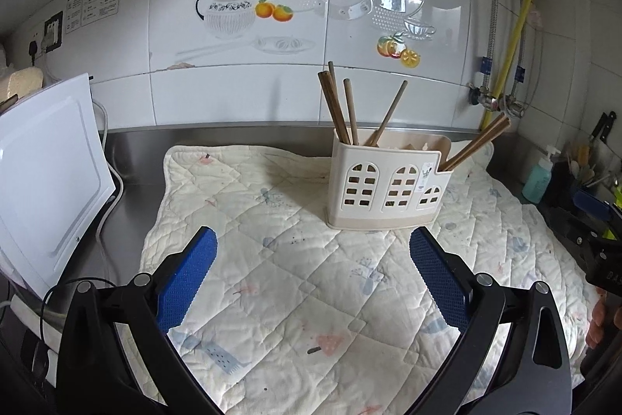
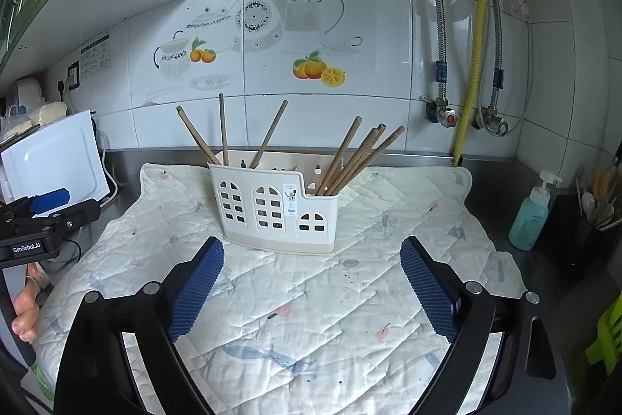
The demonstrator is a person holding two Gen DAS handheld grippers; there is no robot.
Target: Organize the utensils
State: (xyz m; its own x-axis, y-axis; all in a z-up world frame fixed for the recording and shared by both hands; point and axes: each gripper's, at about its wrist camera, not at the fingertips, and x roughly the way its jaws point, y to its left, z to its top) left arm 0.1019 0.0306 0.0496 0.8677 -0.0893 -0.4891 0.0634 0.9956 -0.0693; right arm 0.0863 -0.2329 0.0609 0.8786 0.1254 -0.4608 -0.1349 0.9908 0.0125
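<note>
The left gripper (image 1: 313, 244) and right gripper (image 2: 312, 253) are both held wide apart with nothing between them, just before the cream holder (image 2: 278, 209) full of chopsticks (image 2: 350, 158) on the quilted mat (image 2: 295, 314); a soap bottle (image 2: 530, 216) right of the holder is seen clearly only in the right wrist view.

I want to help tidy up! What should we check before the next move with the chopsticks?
1. Left tool open and empty: ok.
2. Right tool open and empty: ok.
3. Holder upright on the quilted mat: ok.
4. Chopsticks all in the holder: ok, in two groups.
5. Loose utensils on the mat: none seen, ok.
6. What else lies inside the holder: cannot tell.
</note>
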